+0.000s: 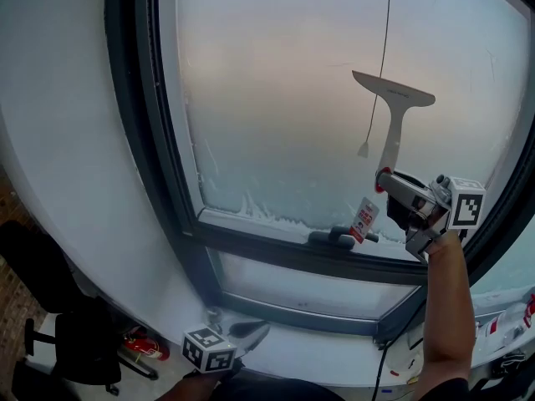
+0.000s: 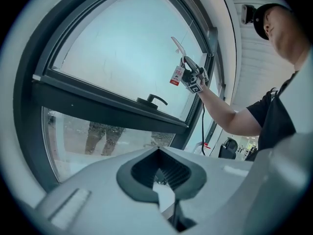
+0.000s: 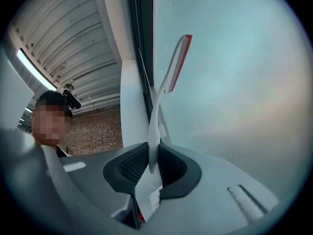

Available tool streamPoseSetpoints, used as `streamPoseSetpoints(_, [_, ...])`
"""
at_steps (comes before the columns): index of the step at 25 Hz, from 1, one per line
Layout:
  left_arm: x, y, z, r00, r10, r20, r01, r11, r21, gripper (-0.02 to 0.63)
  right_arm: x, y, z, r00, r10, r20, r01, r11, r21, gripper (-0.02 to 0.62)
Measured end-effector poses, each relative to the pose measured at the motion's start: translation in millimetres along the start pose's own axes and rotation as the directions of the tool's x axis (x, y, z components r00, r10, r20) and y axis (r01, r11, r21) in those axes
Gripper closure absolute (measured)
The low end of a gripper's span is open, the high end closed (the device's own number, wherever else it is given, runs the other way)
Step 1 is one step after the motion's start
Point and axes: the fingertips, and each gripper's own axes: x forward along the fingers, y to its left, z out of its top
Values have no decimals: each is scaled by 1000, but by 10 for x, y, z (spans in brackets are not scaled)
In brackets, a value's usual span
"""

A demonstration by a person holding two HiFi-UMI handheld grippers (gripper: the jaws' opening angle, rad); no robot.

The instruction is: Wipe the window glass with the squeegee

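A white squeegee (image 1: pixel 393 98) stands upright against the frosted window glass (image 1: pixel 284 107), blade at the top, right of centre. My right gripper (image 1: pixel 386 180) is shut on the lower end of its handle, just above the window's bottom rail. In the right gripper view the handle (image 3: pixel 155 126) rises from between the pads to the red-edged blade (image 3: pixel 177 62). A red and white tag (image 1: pixel 366 217) hangs below the gripper. My left gripper (image 1: pixel 251 331) hangs low by the sill, shut and empty (image 2: pixel 159 153). From there the squeegee (image 2: pixel 177 44) shows far up.
A dark window handle (image 1: pixel 338 237) lies on the bottom rail under the squeegee. A thin blind cord (image 1: pixel 384 57) hangs down the glass beside the blade. The dark frame (image 1: pixel 167 182) borders the pane. A black chair (image 1: pixel 75 341) stands lower left. Small items (image 1: pixel 510 320) sit on the right sill.
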Motion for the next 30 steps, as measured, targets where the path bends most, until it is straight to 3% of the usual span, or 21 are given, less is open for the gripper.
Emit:
streamPoseSetpoints(8, [56, -13, -117, 999, 41, 20, -40, 998, -41, 606, -26, -169, -71, 1000, -21, -22, 22, 1000, 15, 509])
streamPoseSetpoints(17, [-1, -67, -181, 999, 35, 0, -35, 999, -25, 606, -97, -211, -363, 999, -30, -10, 31, 998, 61, 509])
streamPoseSetpoints(30, [-460, -250, -288, 999, 17, -37, -18, 999, -42, 606, -250, -266, -993, 1000, -23, 3, 21, 975, 219, 508])
